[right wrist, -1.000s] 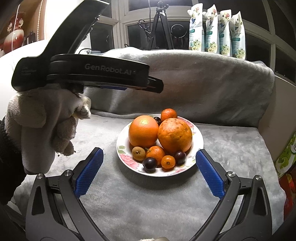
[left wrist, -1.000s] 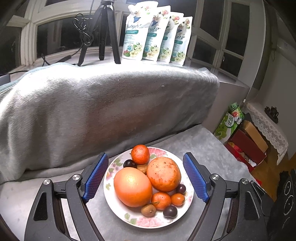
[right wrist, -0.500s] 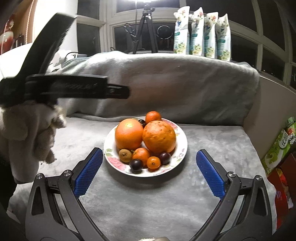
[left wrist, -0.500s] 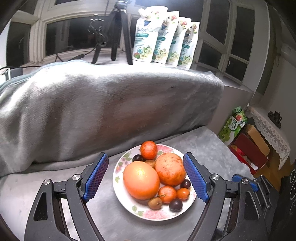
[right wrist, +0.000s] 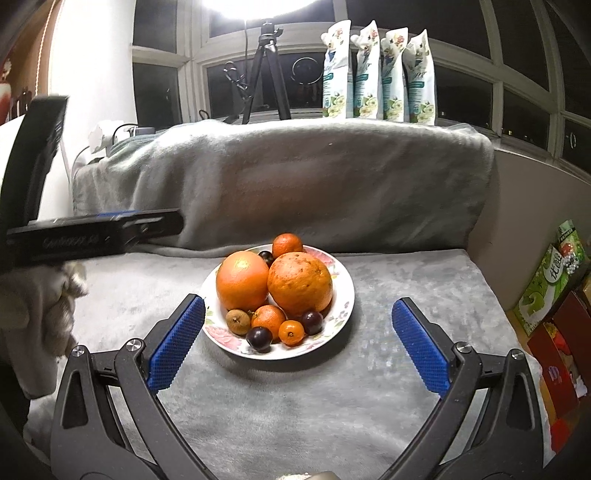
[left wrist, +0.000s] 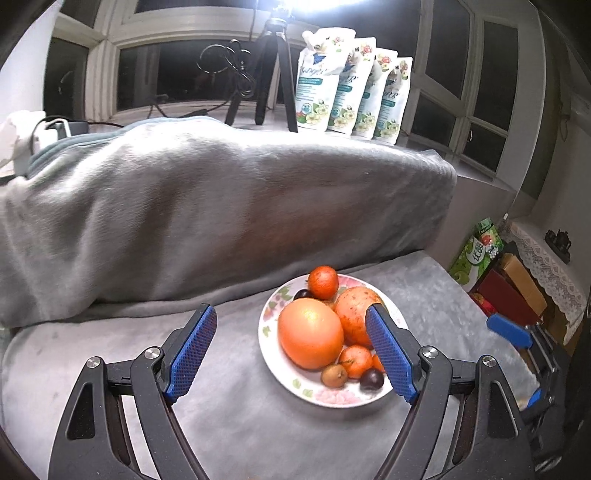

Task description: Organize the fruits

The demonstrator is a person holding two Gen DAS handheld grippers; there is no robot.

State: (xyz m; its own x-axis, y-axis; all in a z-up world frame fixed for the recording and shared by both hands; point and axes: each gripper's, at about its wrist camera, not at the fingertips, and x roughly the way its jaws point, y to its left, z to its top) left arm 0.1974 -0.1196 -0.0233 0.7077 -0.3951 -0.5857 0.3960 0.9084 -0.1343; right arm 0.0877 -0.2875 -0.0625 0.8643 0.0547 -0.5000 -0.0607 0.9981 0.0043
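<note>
A hard white lamp [right wrist: 255,3] burns out the top edge of both views, above the tripod [left wrist: 271,70]; the windows behind are black. The light falls from behind onto the grey blanket [left wrist: 207,206], whose top glows while its front face stays duller. The plate [right wrist: 341,306] casts a soft shadow toward the camera. The big orange [left wrist: 310,332] carries a small pale sheen. Straight window frames bow at the fisheye rims, the corners go dark, and the left gripper [right wrist: 92,238] is smeared in the right view.
</note>
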